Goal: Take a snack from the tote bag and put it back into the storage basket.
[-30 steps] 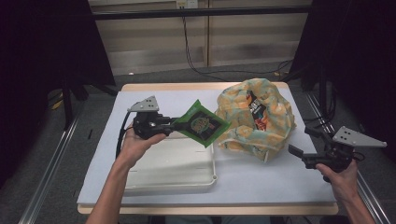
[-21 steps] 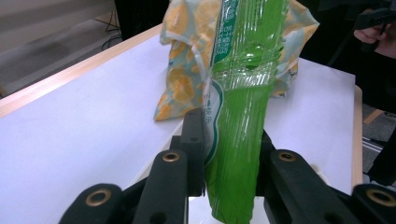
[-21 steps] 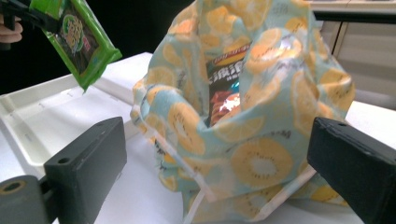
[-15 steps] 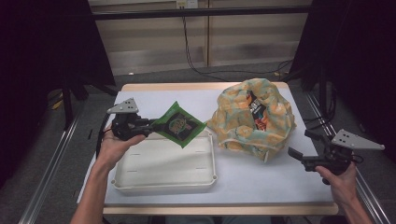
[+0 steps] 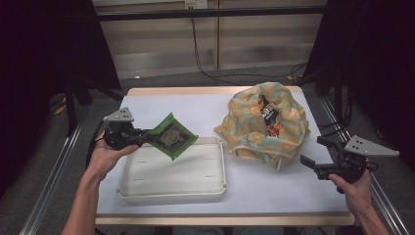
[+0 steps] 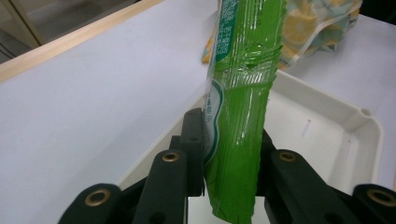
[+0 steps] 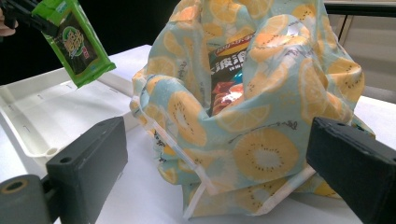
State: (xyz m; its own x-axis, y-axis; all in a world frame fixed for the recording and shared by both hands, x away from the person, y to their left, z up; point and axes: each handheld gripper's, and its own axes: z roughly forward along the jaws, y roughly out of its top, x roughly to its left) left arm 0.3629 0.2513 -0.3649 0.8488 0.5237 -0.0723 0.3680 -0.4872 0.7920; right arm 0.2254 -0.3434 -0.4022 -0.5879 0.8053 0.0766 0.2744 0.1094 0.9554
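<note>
My left gripper (image 5: 143, 138) is shut on one edge of a green snack packet (image 5: 171, 136), which hangs in the air over the far left corner of the white tray (image 5: 215, 183). Seen from the left gripper view, the packet (image 6: 238, 102) is pinched edge-on between the black jaws, my left gripper (image 6: 231, 154) above the tray (image 6: 345, 140). A fruit-print cloth bag (image 5: 262, 125) sits to the right, a dark snack bag (image 5: 269, 115) showing in its mouth. My right gripper (image 5: 311, 152) stands open near the bag's right side, its jaws wide apart before the bag (image 7: 261, 140).
The white tabletop (image 5: 264, 183) has a wooden front edge. Metal rails run along both sides of the table. In the right gripper view the green packet (image 7: 77, 44) and the tray (image 7: 28, 116) lie at the left.
My left gripper has carried the green packet leftward, away from the bag, and a little lower, over the tray's far left corner. The right gripper has stayed put.
</note>
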